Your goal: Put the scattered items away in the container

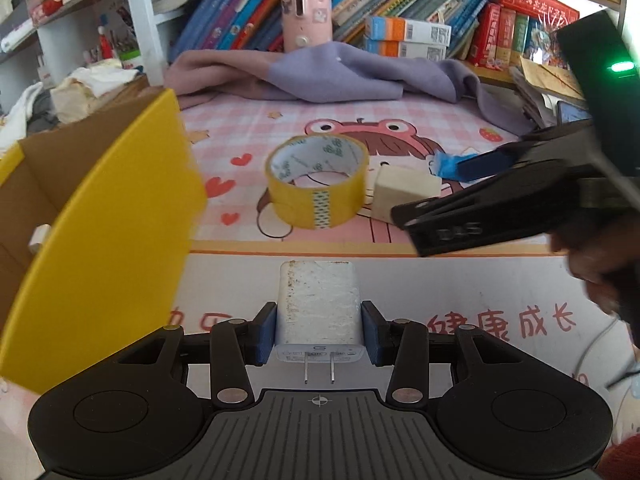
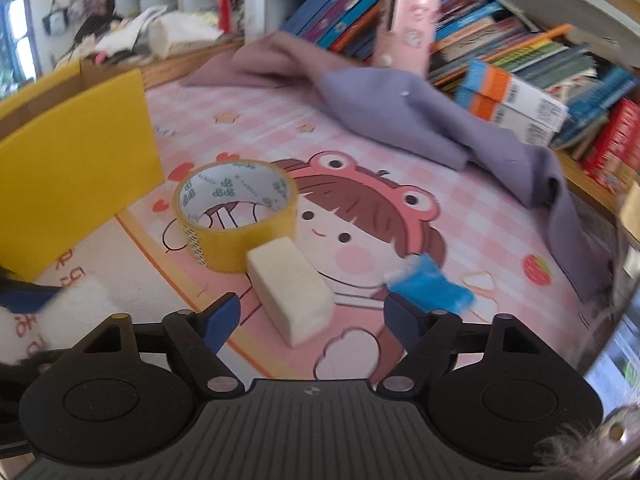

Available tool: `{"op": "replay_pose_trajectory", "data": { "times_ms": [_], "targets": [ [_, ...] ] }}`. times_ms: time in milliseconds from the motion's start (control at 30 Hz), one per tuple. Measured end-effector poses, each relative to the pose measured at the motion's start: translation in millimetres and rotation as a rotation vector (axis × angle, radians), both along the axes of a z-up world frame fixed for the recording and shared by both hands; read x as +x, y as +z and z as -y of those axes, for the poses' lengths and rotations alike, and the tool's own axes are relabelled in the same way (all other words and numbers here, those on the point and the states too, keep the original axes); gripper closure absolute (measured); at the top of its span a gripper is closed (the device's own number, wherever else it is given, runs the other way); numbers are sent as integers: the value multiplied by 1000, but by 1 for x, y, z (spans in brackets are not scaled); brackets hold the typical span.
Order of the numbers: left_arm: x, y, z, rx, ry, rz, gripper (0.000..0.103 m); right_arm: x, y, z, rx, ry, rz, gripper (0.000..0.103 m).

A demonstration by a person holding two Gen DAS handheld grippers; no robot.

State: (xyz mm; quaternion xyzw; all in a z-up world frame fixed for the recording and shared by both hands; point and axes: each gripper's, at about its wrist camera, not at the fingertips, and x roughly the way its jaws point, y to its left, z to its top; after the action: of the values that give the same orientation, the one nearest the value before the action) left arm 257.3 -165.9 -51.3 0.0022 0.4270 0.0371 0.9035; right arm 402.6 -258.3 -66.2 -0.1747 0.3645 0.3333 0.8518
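Charger [image 1: 318, 308] (white, prongs toward the camera) is clamped between the left gripper's [image 1: 319, 330] pads, beside the yellow-flapped box [image 1: 100, 216]. The right gripper [image 2: 312, 320] is held wide apart around the cream block [image 2: 290, 288], untouched, just beside the tape roll [image 2: 236, 216].

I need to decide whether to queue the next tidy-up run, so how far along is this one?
Early on. Done: one small white item shows inside the yellow box. In hand: the left gripper is shut on a white charger; the right gripper straddles the cream block, open. Left: the tape roll, the blue wrapper and the block.
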Motion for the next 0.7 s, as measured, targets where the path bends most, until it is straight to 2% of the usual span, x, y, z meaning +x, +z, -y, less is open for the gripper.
{"op": "replay_pose_trajectory", "data": {
  "times_ms": [100, 167, 267, 367, 700],
  "targets": [
    [-6, 5, -3, 0, -5, 9, 61, 8, -6, -10, -17, 31, -12, 40],
    [-9, 8, -4, -3, -9, 16, 61, 11, -9, -14, -26, 43, -25, 58],
    [-10, 11, -5, -8, -11, 25, 61, 12, -8, -15, -14, 47, -44, 68],
    [-11, 13, -5, -12, -19, 31, 61, 7, -6, -11, -17, 40, -45, 75],
    [-17, 30, 2, 1, -74, 66, 61, -20, 6, 16, 39, -31, -84, 78]
  ]
}}
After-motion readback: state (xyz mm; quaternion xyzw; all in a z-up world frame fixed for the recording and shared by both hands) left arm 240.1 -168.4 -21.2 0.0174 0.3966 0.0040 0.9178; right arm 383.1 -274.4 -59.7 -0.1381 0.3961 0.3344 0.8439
